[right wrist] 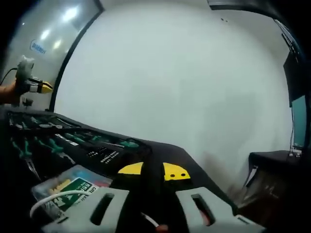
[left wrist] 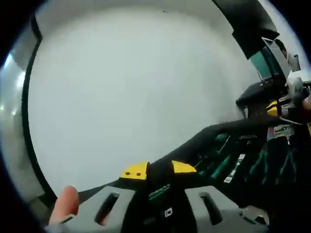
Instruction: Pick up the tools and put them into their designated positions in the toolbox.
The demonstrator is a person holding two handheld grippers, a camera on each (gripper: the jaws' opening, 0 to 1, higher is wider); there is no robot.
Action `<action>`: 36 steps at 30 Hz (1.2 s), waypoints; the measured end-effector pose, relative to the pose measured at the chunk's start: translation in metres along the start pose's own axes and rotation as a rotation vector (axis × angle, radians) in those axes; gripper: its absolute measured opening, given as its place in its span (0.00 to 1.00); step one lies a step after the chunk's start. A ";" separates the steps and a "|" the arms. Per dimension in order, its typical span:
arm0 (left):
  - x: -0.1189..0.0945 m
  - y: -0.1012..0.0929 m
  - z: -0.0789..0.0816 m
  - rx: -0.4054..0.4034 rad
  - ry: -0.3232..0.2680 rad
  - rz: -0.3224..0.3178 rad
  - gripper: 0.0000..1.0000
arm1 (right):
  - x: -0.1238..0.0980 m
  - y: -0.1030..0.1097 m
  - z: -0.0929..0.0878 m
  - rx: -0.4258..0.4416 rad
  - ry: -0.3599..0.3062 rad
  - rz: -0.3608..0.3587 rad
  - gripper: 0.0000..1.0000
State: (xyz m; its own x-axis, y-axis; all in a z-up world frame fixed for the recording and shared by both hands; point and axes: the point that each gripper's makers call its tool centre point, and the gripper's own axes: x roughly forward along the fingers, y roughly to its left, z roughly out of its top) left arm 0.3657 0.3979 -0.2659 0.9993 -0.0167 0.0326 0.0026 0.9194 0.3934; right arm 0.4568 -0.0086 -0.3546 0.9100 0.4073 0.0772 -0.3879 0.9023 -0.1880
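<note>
White wall and black toolbox seen past both tongs.
The open toolbox [right wrist: 73,145], its green-handled tools [right wrist: 53,143] laid in rows, is seen left of the right tongs [right wrist: 153,177] and right of the left tongs [left wrist: 158,172]. A clear parts box [right wrist: 73,187] lies beside it. Each pair's yellow-tipped jaws are closed on something black that cannot be identified.

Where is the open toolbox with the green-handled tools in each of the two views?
Left gripper view: the toolbox lies at lower right, running up toward the right edge.
Right gripper view: the toolbox lies at the left, below the middle.
Shared landmark: the big white wall behind it.
</note>
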 end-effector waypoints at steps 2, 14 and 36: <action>-0.006 0.003 0.003 -0.022 0.021 0.012 0.11 | 0.002 -0.001 0.000 0.005 0.000 0.002 0.11; -0.086 0.012 0.029 -0.328 -0.162 -0.023 0.17 | -0.001 0.008 0.000 0.009 0.012 0.041 0.12; -0.160 0.066 0.049 -0.397 -0.451 0.333 0.96 | -0.006 0.018 0.005 0.107 -0.001 0.113 0.12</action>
State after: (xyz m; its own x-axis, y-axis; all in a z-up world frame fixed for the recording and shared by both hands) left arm 0.2038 0.4419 -0.2000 0.8364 0.2092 0.5066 -0.2030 0.9768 -0.0681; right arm 0.4432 0.0058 -0.3535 0.8596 0.5071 0.0621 -0.5012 0.8606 -0.0905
